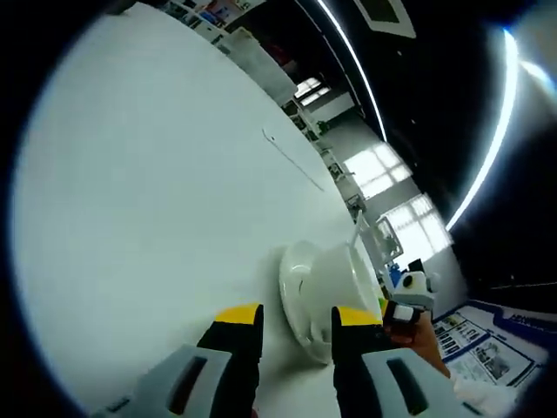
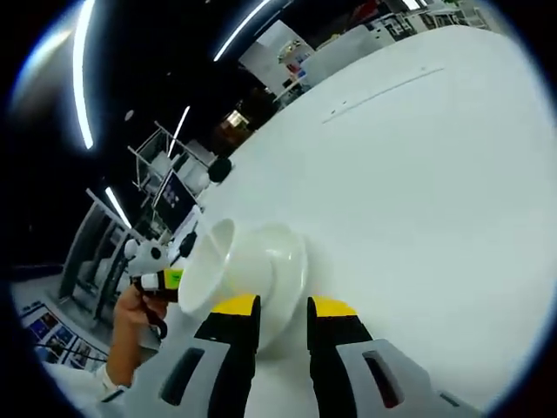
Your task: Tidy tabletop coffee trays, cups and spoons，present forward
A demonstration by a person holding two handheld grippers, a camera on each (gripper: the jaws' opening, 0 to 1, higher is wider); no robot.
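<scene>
A white cup [image 2: 209,261] sits on a white saucer [image 2: 283,274], and the pair looks lifted off the white table [image 2: 418,174], with the saucer's underside [image 1: 300,292] facing it. My right gripper [image 2: 284,318] has its yellow-tipped jaws close together on the saucer's near rim. From the opposite side, my left gripper [image 1: 298,326] has its jaws wide apart, and the saucer's rim lies in the gap. The cup [image 1: 348,274] rises beyond that rim. Each gripper appears past the cup in the other's view: the right gripper [image 1: 407,300] and the left gripper [image 2: 157,270].
A person's hand [image 2: 130,331] holds the left gripper. The bare white tabletop [image 1: 157,192] stretches far, with a thin seam line [image 1: 291,157] across it. Shelves and window light [image 1: 383,170] lie beyond the table's edge, and printed posters [image 1: 487,344] are nearby.
</scene>
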